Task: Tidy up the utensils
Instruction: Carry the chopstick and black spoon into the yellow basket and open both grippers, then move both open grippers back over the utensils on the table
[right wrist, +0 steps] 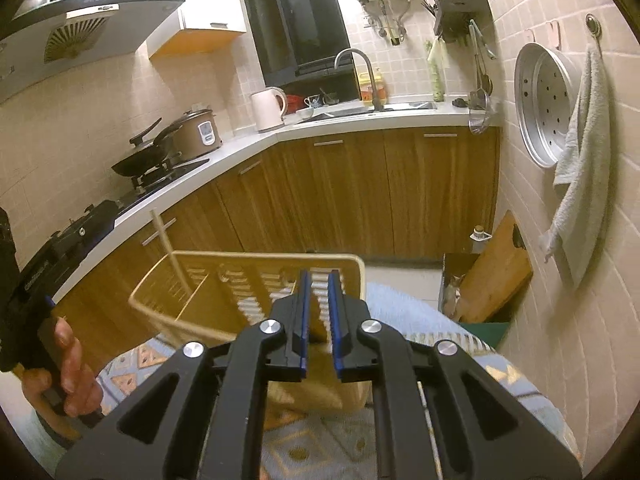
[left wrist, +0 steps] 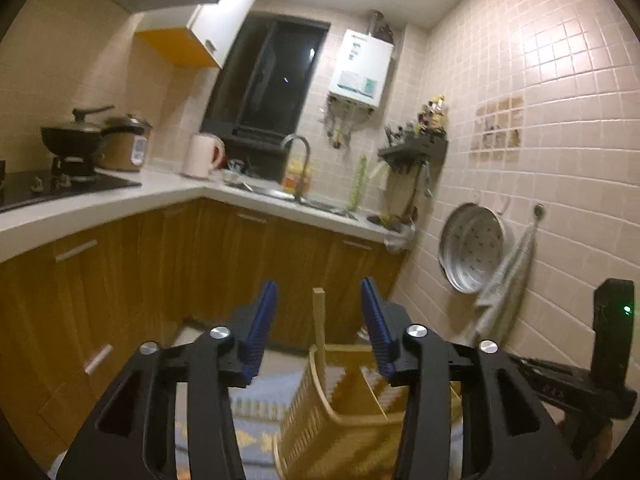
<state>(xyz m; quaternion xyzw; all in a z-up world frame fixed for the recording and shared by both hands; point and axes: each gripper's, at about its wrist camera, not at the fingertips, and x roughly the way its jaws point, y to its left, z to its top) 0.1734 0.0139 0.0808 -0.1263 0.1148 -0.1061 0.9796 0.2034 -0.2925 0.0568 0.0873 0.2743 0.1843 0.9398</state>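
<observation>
The yellow basket (left wrist: 320, 432) is smeared by motion blur below the left fingers (left wrist: 262, 328), its right side covered by the gripper frame. The chopstick's (left wrist: 319, 320) lower end is lost inside it. In the right wrist view, the basket's near wall is hidden behind the fingers (right wrist: 335, 320); the patterned cloth (right wrist: 420, 312) is cut off.

Home kitchen, sink (right wrist: 374, 110), stove (right wrist: 160, 178), wooden cabinets (right wrist: 360, 192), tiled walls (left wrist: 540, 100)

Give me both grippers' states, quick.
Left gripper: open, chopstick between the jaws, untouched.
Right gripper: slightly open, holding nothing, over the basket.
</observation>
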